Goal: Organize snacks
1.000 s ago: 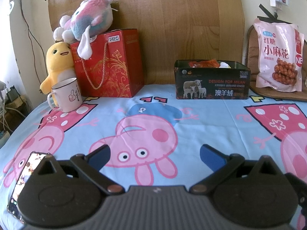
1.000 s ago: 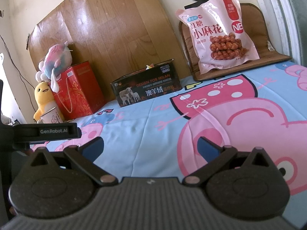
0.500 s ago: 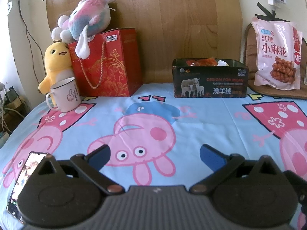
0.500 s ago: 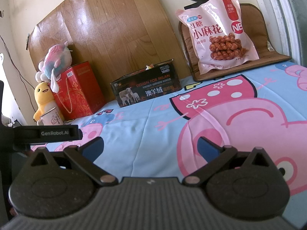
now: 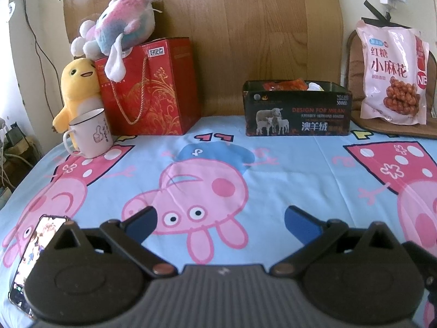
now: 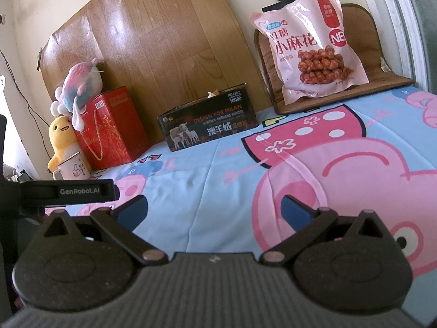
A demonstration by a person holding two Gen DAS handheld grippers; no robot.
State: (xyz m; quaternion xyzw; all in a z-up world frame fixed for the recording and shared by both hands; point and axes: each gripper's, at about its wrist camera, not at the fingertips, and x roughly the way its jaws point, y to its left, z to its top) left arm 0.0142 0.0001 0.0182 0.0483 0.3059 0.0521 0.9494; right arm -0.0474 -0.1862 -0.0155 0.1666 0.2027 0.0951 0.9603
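Glossy plastic snack bag [image 5: 392,73], matt cloth sheet [image 5: 286,169], shiny wood-grain board [image 6: 164,54]

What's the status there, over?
Left claw open, empty. Right claw open, empty. Snack bag untouched on brown mat; dark box open. Nothing blocking.

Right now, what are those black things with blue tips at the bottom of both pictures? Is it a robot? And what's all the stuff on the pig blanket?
Not a robot by itself: a person holds two grabbing tools, one in each hand. Each tool has a camera looking along its two blue fingers. One picture is from the left tool, the other from the right tool. Both are open and hold nothing.

On the blanket at the back stand a red bag with a plush toy on top, a yellow duck, a mug and a dark box with snacks inside. A big pink snack bag leans on a brown cushion. A phone lies near the left tool.
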